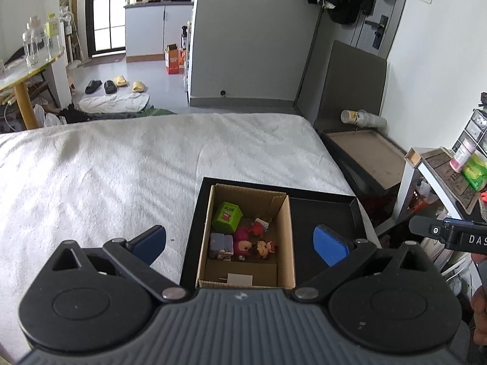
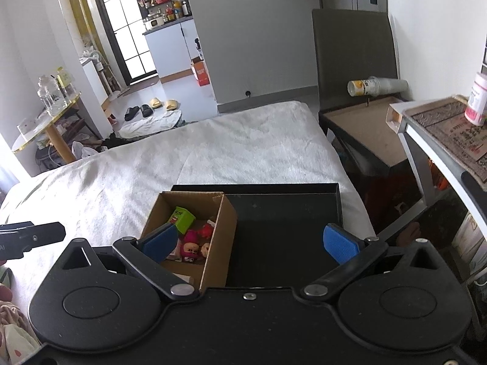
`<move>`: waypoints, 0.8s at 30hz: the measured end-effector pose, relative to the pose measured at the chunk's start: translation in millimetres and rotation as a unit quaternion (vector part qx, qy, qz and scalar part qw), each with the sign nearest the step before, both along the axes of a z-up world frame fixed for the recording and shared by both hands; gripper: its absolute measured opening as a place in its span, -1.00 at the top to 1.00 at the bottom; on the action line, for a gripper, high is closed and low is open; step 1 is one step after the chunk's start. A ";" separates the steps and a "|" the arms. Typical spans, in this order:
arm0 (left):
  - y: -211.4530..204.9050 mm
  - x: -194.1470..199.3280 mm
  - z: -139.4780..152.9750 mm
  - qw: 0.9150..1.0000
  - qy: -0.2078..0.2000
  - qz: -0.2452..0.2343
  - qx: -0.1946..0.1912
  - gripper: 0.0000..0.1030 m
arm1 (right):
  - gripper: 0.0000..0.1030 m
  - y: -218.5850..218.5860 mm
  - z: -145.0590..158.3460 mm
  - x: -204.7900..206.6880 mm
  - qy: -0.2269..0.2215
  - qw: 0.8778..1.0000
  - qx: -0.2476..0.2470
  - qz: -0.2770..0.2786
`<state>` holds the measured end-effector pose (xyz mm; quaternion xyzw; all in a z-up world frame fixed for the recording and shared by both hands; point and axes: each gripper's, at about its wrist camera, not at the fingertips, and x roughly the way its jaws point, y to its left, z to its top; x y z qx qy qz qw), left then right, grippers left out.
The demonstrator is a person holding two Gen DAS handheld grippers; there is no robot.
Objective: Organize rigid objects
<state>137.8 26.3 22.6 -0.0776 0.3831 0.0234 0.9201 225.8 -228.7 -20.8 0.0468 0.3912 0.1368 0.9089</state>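
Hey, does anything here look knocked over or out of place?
Yes: the stack of paper cups lies tipped on its side on the dark cabinet beside the bed. The toys sit inside the cardboard box.

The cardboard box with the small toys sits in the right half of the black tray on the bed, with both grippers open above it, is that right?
Not quite: the cardboard box sits in the left half of the black tray, as the left wrist view shows. The toys, the bed and the open grippers are as you say.
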 end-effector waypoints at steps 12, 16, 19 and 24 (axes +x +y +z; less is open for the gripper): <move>-6.6 -33.9 18.3 0.999 -0.022 -0.007 0.026 -0.99 | -1.00 0.5 5.7 -20.2 -0.002 1.000 -0.026 0.007; -7.9 -44.7 21.1 0.999 -0.027 -0.006 0.035 -0.99 | -1.00 1.6 6.8 -28.9 0.001 1.000 -0.023 0.013; -8.9 -50.9 22.1 0.999 -0.029 -0.009 0.034 -0.99 | -1.00 2.5 8.9 -36.9 0.000 1.000 -0.022 0.015; -12.2 -60.2 20.6 0.999 -0.027 -0.016 0.034 -0.99 | -1.00 6.3 9.4 -48.0 -0.001 1.000 -0.022 0.015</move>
